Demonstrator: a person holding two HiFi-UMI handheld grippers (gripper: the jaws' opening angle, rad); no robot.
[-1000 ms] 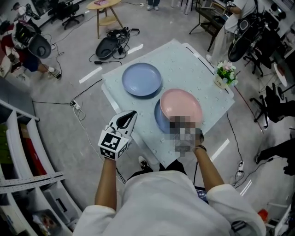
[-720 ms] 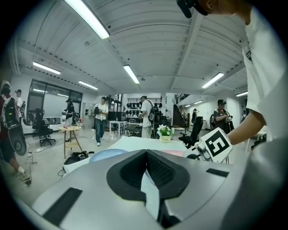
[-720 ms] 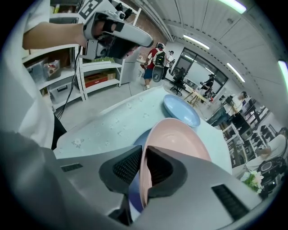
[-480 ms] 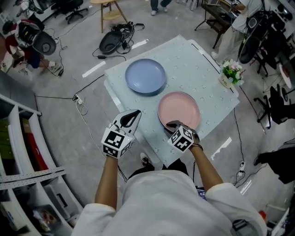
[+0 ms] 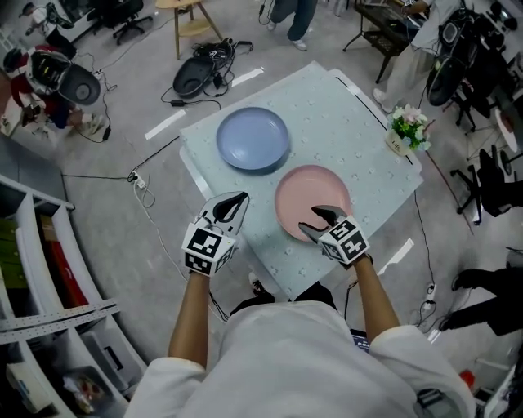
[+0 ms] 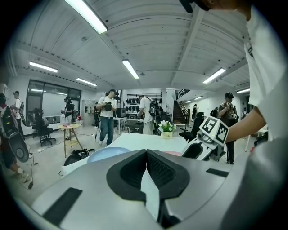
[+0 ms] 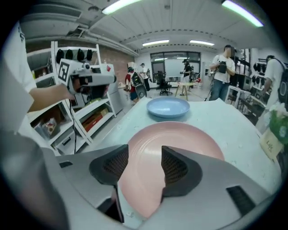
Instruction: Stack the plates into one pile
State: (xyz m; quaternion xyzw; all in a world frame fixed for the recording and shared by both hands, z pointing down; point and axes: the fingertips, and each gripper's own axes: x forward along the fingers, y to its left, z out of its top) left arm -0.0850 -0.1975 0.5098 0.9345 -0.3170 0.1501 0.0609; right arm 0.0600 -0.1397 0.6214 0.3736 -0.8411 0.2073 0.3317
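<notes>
Now the right hand-held gripper, its jaws just opening, stands spread over the near rim of the pink plate, gripping nothing, the left hand-held gripper hangs pressed together and empty beside it, and the blue plate lies apart farther across the worktop.

I see a grey floor all round the pale surface. White shelving stands left of it and a wooden stool beyond it, with what may be a black bag between. Strip lights run overhead.
</notes>
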